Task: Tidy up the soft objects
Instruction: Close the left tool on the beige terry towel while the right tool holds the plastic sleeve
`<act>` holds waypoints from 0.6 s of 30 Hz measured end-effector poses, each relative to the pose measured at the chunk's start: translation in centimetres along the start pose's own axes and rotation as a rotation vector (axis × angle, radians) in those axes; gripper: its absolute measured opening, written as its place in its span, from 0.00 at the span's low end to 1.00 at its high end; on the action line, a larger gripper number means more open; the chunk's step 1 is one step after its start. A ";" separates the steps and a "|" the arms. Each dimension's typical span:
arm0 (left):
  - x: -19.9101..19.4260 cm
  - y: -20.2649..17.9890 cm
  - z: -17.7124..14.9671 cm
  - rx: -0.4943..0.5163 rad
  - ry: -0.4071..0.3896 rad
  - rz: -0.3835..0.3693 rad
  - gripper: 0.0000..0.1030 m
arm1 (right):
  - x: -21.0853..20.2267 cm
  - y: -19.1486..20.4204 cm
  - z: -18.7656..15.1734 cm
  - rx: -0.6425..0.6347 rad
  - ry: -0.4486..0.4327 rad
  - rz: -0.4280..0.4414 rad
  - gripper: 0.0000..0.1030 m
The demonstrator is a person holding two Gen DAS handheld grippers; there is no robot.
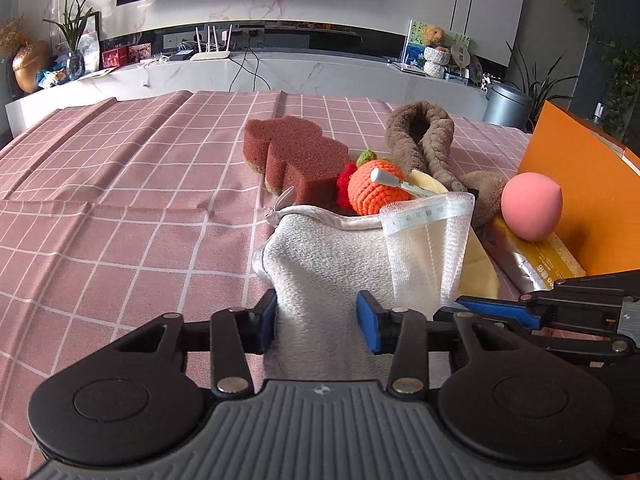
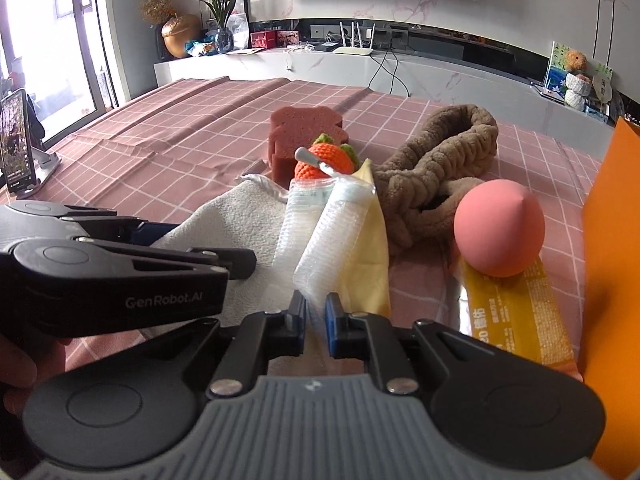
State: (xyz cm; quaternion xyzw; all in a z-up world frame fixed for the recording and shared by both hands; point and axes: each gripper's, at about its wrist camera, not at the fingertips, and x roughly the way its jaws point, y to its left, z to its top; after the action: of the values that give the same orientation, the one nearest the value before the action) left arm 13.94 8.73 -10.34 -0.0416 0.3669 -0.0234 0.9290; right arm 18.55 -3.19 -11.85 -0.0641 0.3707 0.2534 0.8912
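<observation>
A: What is each tool doing at this moment?

B: The left tool [image 1: 316,320] has its blue pads either side of the white terry towel [image 1: 320,256], the cloth bunched between them, so I judge it to be grasping the towel's near end. The right tool [image 2: 316,330] is clenched on the near end of the white mesh cloth [image 2: 320,248], with only a thin strip of fabric between the pads.

A: Where do those cloths lie?

B: Near the front of the pink checked surface [image 1: 120,184], side by side, the mesh to the right of the towel and partly over a yellow cloth [image 2: 370,264]. Their far ends run up against the crochet carrot [image 1: 376,192]; the brown sponge [image 1: 296,156] sits further back on the left.

A: And to the right?

B: A brown plush headband [image 2: 444,152], then a pink beauty sponge [image 2: 500,228] resting on a yellow packet [image 2: 516,316], just beside an orange box [image 2: 616,240].

A: How should the pull be done well?

B: Probably lift both ends together and draw them toward the near edge, low and slow. A white stick [image 1: 390,178] lies across the carrot just by the mesh; a jerk could drag it along. Keep the tools apart so the two cloths do not tangle.
</observation>
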 end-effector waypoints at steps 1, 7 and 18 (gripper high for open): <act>0.0 0.3 0.0 -0.022 0.007 -0.020 0.21 | 0.0 0.0 0.0 0.004 0.001 0.002 0.10; -0.5 0.0 0.0 -0.025 -0.005 -0.019 0.17 | -0.1 1.6 -0.3 -0.081 0.004 0.019 0.44; -3.1 0.1 0.2 -0.017 -0.079 -0.003 0.15 | -2.8 0.8 0.4 -0.062 -0.053 -0.005 0.00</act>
State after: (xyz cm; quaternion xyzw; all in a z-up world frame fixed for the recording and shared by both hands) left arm 11.81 9.10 -8.12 -0.0509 0.3299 -0.0198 0.9424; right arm 16.71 -3.50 -9.59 -0.0858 0.3387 0.2641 0.8990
